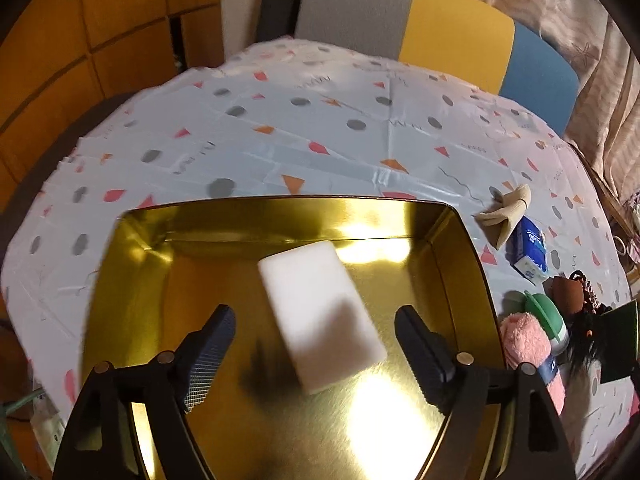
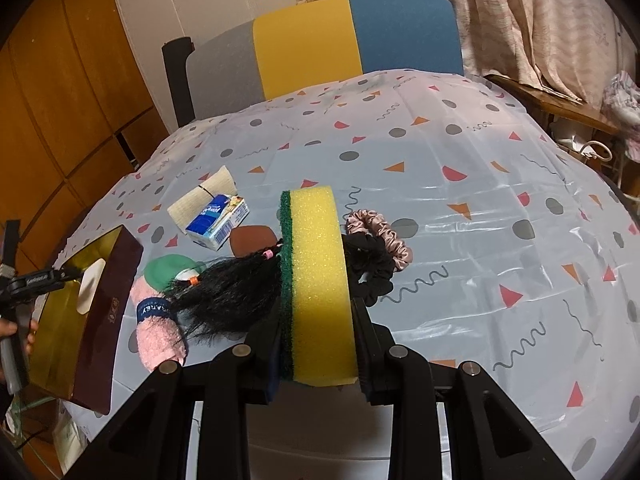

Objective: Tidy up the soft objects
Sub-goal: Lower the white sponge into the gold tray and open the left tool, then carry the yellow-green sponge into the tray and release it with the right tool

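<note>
My left gripper [image 1: 314, 316] stands open over a gold tin [image 1: 460, 276]. A white sponge block [image 1: 308, 276] lies between its fingers, blurred and untouched by either pad. I cannot tell whether it rests on the tin floor. In the right wrist view the tin [image 2: 116, 312] shows a dark maroon outer wall with the white sponge [image 2: 90, 280] inside. My right gripper [image 2: 318, 312] is shut on a yellow sponge with a green scouring side [image 2: 316, 260], held upright above the table.
On the patterned tablecloth [image 2: 480, 200] lie a pink fluffy sock [image 2: 158, 332], a black hairpiece [image 2: 224, 292], a green pad [image 2: 168, 270], a brown pad [image 2: 250, 240], a tissue pack [image 2: 218, 220], a beige cloth [image 2: 204, 192], and pink [image 2: 380, 232] and black [image 2: 372, 272] scrunchies. A chair [image 2: 352, 40] stands behind.
</note>
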Demonstrator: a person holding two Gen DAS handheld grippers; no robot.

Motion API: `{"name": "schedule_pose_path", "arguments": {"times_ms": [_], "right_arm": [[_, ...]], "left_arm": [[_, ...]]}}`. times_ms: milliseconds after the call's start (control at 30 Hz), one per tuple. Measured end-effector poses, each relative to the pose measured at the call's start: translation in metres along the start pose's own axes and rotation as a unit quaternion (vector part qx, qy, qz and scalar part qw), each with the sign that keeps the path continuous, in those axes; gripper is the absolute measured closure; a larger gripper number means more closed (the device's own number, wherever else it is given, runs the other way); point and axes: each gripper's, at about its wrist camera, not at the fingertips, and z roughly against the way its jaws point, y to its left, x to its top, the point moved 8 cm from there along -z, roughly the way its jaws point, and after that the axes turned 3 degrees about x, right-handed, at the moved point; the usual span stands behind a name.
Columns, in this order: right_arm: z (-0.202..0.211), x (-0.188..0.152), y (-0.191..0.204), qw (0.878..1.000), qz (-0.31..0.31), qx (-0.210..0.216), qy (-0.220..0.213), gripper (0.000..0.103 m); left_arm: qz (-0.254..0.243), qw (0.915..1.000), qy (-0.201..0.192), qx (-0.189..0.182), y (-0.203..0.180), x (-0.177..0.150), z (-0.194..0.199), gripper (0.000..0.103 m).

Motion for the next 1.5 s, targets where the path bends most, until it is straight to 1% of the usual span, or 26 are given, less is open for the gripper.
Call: {"name": "schedule_pose_path", "arguments": {"times_ms": [67,200,267,367,500,567,700,767,867,967,1067,1233,1400,1500], "right_arm": [[0.004,0.002,-0.002,1.000,-0.005,-0.001,-0.008,0.073],[0.007,0.003,0.000,1.000,-0.001,0.001,-0.015,0.073],[0.007,0.002,0.007,1.000,0.009,0.008,-0.014,0.073],[0.002,-0.004,0.016,1.000,0.029,0.002,-0.004,0.073],[-0.008,-0.014,0.019,0.999,0.042,-0.011,0.016,0.073],[-0.008,-0.015,0.019,0.999,0.038,-0.011,0.017,0.073],[0.001,-0.014,0.023,0.999,0.032,-0.015,0.008,0.073],[0.011,-0.010,0.032,0.999,0.036,-0.015,-0.006,0.073],[0.023,-0.004,0.056,0.999,0.049,-0.003,-0.022,0.073],[0.026,-0.001,0.089,0.998,0.062,0.026,-0.019,0.073],[0.020,-0.003,0.127,0.996,0.073,0.058,-0.003,0.073],[0.002,-0.014,0.194,0.989,0.084,0.118,0.030,0.073],[-0.015,-0.020,0.252,0.982,0.096,0.154,0.048,0.073],[-0.030,-0.018,0.277,0.981,0.093,0.162,0.060,0.073]], "left_arm": [[0.000,0.9998,-0.017,0.006,0.003,-0.005,0.016,0.020],[0.016,0.9985,-0.052,0.000,0.007,-0.025,0.054,0.020],[0.010,0.9975,-0.069,0.003,0.006,-0.035,0.070,0.020],[0.000,0.9967,-0.082,0.003,0.004,-0.048,0.086,0.020],[-0.008,0.9964,-0.085,0.000,0.001,-0.069,0.098,0.020],[-0.010,0.9964,-0.084,-0.002,0.000,-0.076,0.100,0.020],[-0.020,0.9971,-0.073,-0.003,-0.001,-0.094,0.097,0.020],[-0.023,0.9974,-0.068,-0.001,0.000,-0.100,0.096,0.020],[-0.021,0.9976,-0.066,-0.005,0.003,-0.106,0.096,0.020],[-0.017,0.9977,-0.065,-0.006,0.005,-0.110,0.095,0.020],[-0.012,0.9979,-0.062,-0.011,0.008,-0.111,0.095,0.020],[-0.006,0.9979,-0.062,-0.017,0.013,-0.114,0.095,0.020],[0.011,0.9978,-0.062,-0.021,0.026,-0.116,0.096,0.020],[0.020,0.9975,-0.064,-0.022,0.032,-0.116,0.098,0.020]]}}
